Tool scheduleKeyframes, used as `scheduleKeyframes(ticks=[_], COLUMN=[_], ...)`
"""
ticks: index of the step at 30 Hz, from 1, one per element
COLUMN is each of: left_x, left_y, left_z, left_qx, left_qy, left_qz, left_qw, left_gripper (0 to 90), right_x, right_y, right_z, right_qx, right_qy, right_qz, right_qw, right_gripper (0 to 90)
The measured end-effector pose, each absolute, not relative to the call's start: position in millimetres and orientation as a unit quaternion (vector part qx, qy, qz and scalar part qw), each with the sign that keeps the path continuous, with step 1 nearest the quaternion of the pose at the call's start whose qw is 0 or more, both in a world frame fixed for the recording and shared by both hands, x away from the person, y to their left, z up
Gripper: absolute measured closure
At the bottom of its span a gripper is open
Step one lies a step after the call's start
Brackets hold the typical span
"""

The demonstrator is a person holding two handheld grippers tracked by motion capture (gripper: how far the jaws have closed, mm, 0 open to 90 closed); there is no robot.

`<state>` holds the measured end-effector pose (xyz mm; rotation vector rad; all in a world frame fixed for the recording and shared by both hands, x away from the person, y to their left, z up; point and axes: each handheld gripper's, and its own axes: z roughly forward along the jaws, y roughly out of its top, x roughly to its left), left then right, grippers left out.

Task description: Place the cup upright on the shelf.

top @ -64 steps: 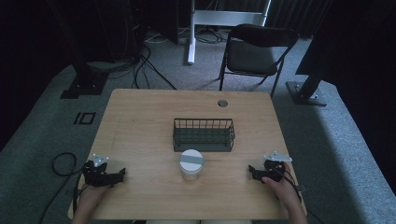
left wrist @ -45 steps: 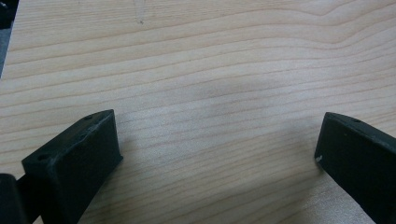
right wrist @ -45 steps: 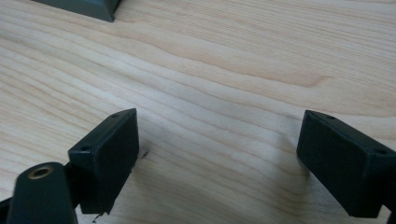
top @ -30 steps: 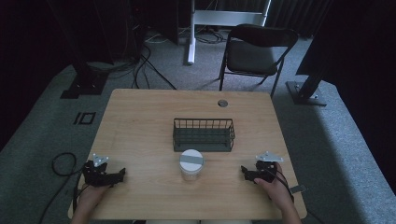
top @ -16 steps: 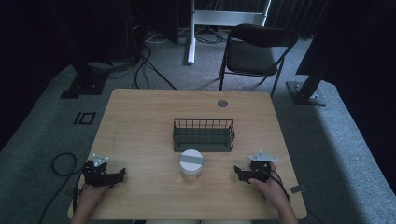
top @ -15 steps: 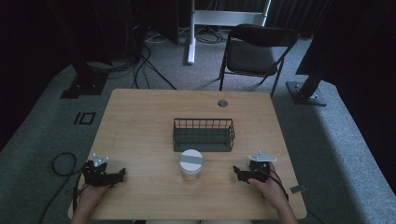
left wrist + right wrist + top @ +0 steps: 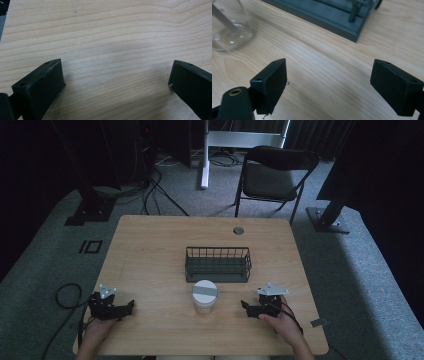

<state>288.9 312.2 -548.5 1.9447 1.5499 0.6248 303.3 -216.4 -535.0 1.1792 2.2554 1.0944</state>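
Standing jar (image 7: 205, 296), wire basket (image 7: 218, 264) just behind

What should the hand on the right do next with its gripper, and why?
Probably slide the right gripper a little more toward the jar. Its jaws are wide open with only bare table between them, and the jar stands off to its side, in front of the wire basket. The left gripper rests open, far from the jar.

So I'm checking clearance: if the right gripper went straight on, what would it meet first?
Probably the wire basket, near its corner; the clear jar sits off to one side. The right gripper is open over bare table.
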Motion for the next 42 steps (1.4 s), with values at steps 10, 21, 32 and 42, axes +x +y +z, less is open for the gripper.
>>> scheduleKeyframes(ticks=[10, 21, 32, 42], left_x=[289, 289, 289, 289], left_y=[312, 312, 312, 312], left_z=[-548, -549, -548, -549], left_qx=[0.727, 0.727, 0.727, 0.727], left_qy=[0.579, 0.580, 0.579, 0.579], left_qz=[0.234, 0.234, 0.234, 0.234], left_qw=[0.285, 0.285, 0.285, 0.285], left_gripper=[0.1, 0.1, 0.1, 0.1], right_x=[295, 290, 287, 286], right_y=[-198, -169, -147, -132], right_z=[-529, -530, -529, -529], right_qx=[0.391, 0.354, 0.325, 0.310], right_qy=[0.806, 0.822, 0.830, 0.831], right_qz=[0.407, 0.419, 0.433, 0.444], right_qw=[0.179, 0.155, 0.135, 0.125], right_gripper=[13.7, 13.8, 13.8, 13.7])
